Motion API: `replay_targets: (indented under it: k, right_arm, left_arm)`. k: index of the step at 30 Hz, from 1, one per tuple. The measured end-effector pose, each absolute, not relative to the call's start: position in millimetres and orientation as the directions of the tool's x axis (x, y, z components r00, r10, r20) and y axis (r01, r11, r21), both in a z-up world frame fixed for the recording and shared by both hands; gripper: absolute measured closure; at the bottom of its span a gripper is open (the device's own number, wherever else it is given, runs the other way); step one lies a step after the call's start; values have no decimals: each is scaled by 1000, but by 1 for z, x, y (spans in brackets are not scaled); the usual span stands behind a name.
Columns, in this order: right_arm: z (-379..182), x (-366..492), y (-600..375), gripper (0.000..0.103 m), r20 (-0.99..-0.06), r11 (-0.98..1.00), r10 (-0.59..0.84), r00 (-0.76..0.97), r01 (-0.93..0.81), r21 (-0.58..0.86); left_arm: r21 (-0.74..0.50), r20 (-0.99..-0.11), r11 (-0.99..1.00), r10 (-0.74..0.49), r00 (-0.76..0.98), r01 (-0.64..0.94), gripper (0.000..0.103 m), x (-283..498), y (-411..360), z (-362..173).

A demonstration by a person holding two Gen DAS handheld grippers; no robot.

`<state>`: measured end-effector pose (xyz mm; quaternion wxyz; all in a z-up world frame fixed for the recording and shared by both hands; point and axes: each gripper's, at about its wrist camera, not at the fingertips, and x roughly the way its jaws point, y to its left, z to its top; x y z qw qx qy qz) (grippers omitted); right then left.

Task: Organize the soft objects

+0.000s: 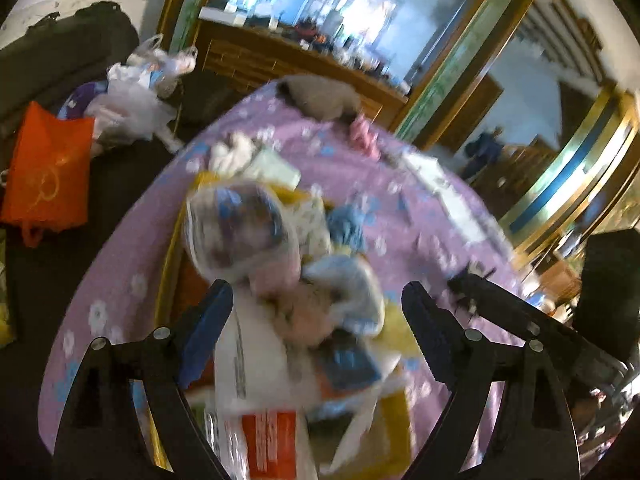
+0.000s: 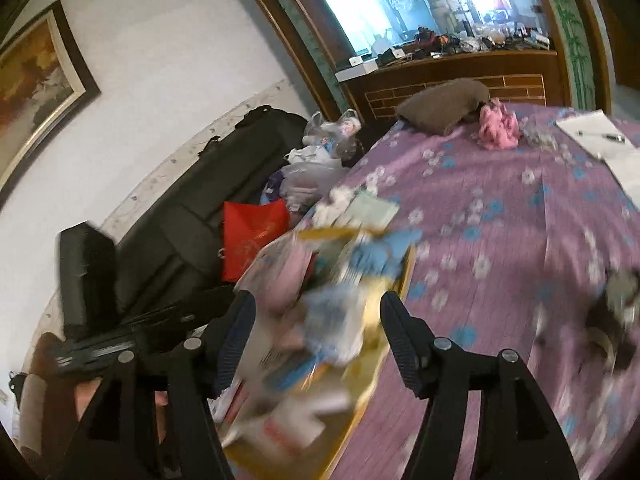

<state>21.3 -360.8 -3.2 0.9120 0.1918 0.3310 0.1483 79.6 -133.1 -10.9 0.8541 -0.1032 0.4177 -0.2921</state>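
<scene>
A purple cloth printed with white and blue flowers (image 2: 500,216) covers the table and fills the right and centre of the right wrist view; in the left wrist view the same cloth (image 1: 132,264) runs from the lower left up to the centre. On it sits a shallow yellow tray (image 2: 362,380) heaped with a blurred pile of soft packets and cloths in white, pink and blue (image 2: 336,300); in the left view this pile (image 1: 280,264) fills the middle of the frame, on the tray (image 1: 394,432).

Behind the table stand a brown wooden counter with a brick pattern (image 2: 452,84) and a large mirror in a green and gold frame (image 1: 440,76). At the far edge of the cloth lie a brown-grey cushion (image 2: 442,106) and, just beside it, a pink fluffy toy (image 2: 498,124). A black sofa (image 2: 208,184) at the left holds an orange-red fabric bag (image 1: 48,168) and clear plastic bags (image 1: 132,100).

Only the right view shows the framed painting (image 2: 36,80) on the white wall at upper left and the white sheet with a pen (image 2: 600,136) at upper right. Only the left view shows the second gold-framed mirror panel at the right edge.

The left gripper (image 1: 316,316) has its fingers spread wide over the pile, holding nothing. The right gripper (image 2: 316,328) is likewise spread apart and empty, above the tray's near end.
</scene>
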Motion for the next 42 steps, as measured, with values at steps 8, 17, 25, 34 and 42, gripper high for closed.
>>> replay_targets:
  k: [8,17,25,34,42]
  right_arm:
    - [-31,-9,-344,38,-561,879,413,718,-153,452]
    - [-42,-24,-343,38,-580,871,415,701,-123,475]
    - [-47,-41,-347,38,-598,879,382,704,-76,471]
    - [-54,-44,-347,38,-600,868,391,698,-61,494]
    - [-61,-42,-352,38,-607,851,400,687,-31,525]
  left_arm:
    - [-354,-669,851,-520,531,387,16,45,-129,-28]
    - [-374,-657,847,-529,537,378,16,22,-123,-32]
    - [-549,-669,787,-616,416,282,16,18,-114,-68]
    - [-355,-716,857,-506,481,374,16,2,-138,-76]
    - [-326,-721,876,-474,505,356,14,1,-141,-82]
